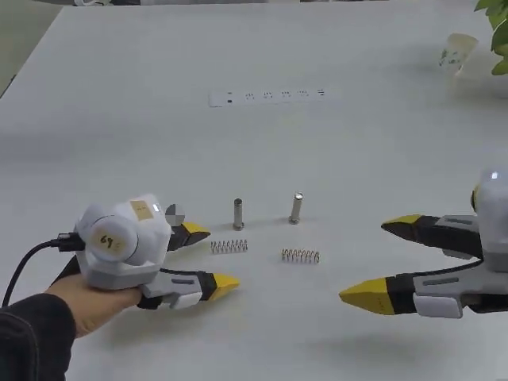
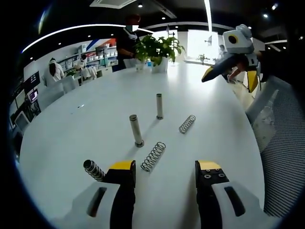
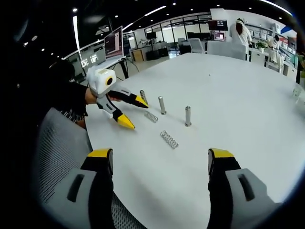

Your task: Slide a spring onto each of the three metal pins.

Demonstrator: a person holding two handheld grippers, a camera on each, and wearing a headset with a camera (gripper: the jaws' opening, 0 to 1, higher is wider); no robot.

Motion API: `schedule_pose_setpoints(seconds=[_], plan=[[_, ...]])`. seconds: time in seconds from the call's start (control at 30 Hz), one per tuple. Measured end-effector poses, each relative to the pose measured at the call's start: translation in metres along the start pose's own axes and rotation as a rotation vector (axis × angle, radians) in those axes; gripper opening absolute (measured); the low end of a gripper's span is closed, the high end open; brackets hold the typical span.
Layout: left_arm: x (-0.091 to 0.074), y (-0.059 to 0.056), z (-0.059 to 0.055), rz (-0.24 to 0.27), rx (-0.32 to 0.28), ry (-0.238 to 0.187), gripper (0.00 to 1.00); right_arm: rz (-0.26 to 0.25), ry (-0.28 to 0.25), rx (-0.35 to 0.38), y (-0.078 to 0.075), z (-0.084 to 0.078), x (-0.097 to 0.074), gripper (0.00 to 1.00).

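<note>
Two bare metal pins (image 1: 238, 214) (image 1: 296, 208) stand upright mid-table. In front of them lie two loose springs (image 1: 228, 247) (image 1: 300, 255). A third pin (image 2: 94, 170) wears a spring and stands just outside my left gripper's left jaw. My left gripper (image 1: 213, 256) is open, its jaws on either side of the nearer spring (image 2: 153, 156) but short of it. My right gripper (image 1: 373, 260) hovers open at the right, empty and well away from the second spring (image 3: 168, 139). From that side I see the left gripper (image 3: 137, 114) beside the sprung pin (image 3: 142, 95).
A white power strip (image 1: 266, 96) lies farther back on the table. A potted plant (image 1: 496, 32) and a pale cup (image 1: 458, 49) sit at the far right corner. A mesh chair (image 2: 281, 157) stands off the table edge. People stand in the background.
</note>
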State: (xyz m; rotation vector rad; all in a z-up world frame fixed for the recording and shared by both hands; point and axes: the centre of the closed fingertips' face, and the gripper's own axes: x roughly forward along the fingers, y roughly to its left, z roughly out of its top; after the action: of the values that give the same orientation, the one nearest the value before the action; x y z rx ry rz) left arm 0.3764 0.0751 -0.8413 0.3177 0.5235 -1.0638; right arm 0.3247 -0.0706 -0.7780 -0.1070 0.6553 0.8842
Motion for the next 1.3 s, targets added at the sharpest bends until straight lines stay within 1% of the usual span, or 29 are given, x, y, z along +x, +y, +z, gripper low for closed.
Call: schedule_pose_setpoints(seconds=[0.23,0.43,0.63,0.77,0.87,1.1,1.3], plan=[[0.006,0.003,-0.001,0.006,0.009,0.002,0.44,-0.009,-0.004,0.008,-0.002,0.0,0.0,0.83],[0.01,0.007,-0.005,0.004,0.008,0.015,0.4,-0.011,-0.005,0.012,-0.002,0.0,0.0,0.83],[0.008,0.004,-0.006,-0.003,0.003,0.022,0.35,-0.016,-0.012,0.017,-0.004,0.001,0.0,0.83],[0.007,0.001,-0.006,-0.009,-0.001,0.026,0.3,-0.018,-0.012,0.019,-0.005,0.0,0.0,0.83],[0.007,0.002,-0.007,-0.003,0.007,0.031,0.27,-0.021,-0.014,0.02,-0.006,0.0,-0.001,0.82],[0.006,0.005,-0.009,0.005,0.017,0.042,0.18,-0.025,-0.02,0.022,-0.007,0.001,-0.001,0.81],[0.006,0.007,-0.011,0.015,0.026,0.048,0.13,-0.026,-0.018,0.024,-0.006,0.001,-0.001,0.81]])
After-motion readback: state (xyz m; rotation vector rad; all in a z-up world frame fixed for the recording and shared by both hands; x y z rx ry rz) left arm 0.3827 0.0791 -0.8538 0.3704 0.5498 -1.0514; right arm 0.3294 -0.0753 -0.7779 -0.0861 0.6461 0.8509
